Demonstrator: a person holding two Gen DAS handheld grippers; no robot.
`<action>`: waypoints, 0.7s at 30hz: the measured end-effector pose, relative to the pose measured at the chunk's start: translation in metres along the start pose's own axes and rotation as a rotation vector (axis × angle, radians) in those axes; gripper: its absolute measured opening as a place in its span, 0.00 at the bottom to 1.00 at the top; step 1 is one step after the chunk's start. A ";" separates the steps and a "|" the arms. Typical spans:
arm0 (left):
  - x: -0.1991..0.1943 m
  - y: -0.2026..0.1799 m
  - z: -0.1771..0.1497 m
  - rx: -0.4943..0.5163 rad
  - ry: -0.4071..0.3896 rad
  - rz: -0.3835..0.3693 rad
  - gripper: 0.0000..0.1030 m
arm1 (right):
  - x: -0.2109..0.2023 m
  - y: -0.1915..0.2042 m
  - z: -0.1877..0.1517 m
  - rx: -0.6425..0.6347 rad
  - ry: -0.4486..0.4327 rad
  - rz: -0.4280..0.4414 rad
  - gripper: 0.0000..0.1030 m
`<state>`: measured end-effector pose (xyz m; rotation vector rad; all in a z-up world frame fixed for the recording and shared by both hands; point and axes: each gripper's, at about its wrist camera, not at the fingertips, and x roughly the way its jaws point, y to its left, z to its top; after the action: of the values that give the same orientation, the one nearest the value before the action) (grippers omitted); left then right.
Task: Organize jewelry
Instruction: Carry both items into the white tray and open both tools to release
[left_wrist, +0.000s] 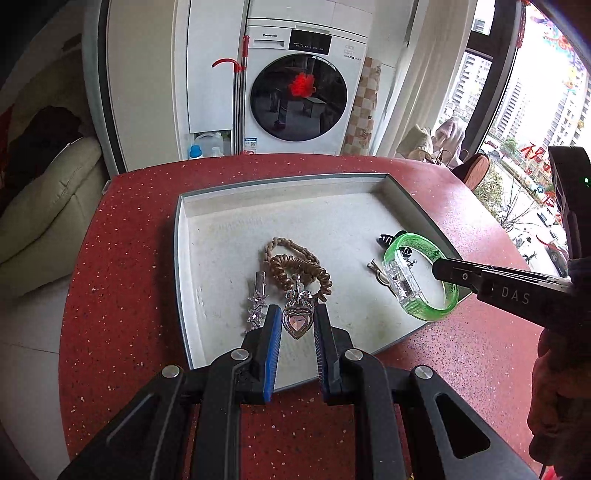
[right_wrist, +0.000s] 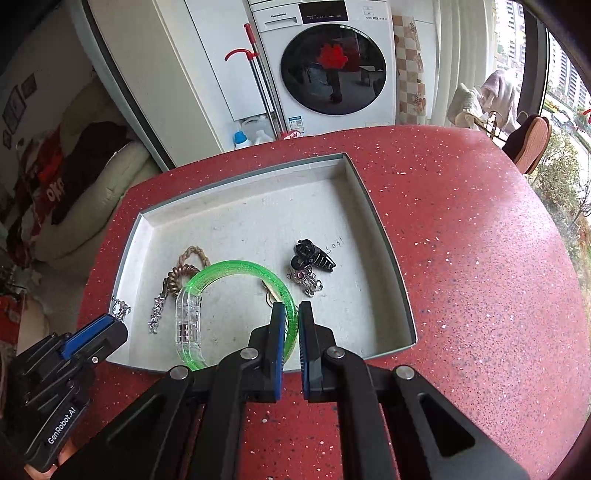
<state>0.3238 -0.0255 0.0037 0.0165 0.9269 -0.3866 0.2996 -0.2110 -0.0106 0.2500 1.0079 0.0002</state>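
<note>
A shallow white tray (left_wrist: 207, 229) lies on the red table (left_wrist: 122, 280). My left gripper (left_wrist: 295, 314) is shut on a silver heart pendant with a pink stone (left_wrist: 296, 320), held over the tray's near edge. My right gripper (right_wrist: 291, 312) is shut on the rim of a green bangle with a clear clasp (right_wrist: 236, 269) and holds it tilted over the tray; the bangle also shows in the left wrist view (left_wrist: 410, 266). In the tray lie a coiled gold hair tie (left_wrist: 295, 271), a braided band (left_wrist: 280, 245), a star hair clip (left_wrist: 257, 299), a black claw clip (right_wrist: 314, 254) and a small silver piece (right_wrist: 308, 280).
The tray (right_wrist: 369, 206) fills the middle of the table (right_wrist: 480, 258). A washing machine (left_wrist: 299, 92), a red-handled mop (left_wrist: 240, 74) and bottles stand behind the table. A cream sofa (left_wrist: 48, 206) is at the left, a window at the right.
</note>
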 end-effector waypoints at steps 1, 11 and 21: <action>0.005 -0.001 0.001 0.001 0.008 0.000 0.35 | 0.006 -0.001 0.001 0.005 0.012 0.002 0.07; 0.043 -0.002 0.008 -0.001 0.060 0.021 0.35 | 0.037 -0.010 0.011 0.017 0.046 -0.036 0.07; 0.057 -0.002 0.002 0.016 0.068 0.077 0.35 | 0.045 -0.011 0.016 -0.007 0.014 -0.111 0.08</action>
<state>0.3551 -0.0459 -0.0391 0.0800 0.9877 -0.3236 0.3358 -0.2194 -0.0419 0.1873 1.0341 -0.0958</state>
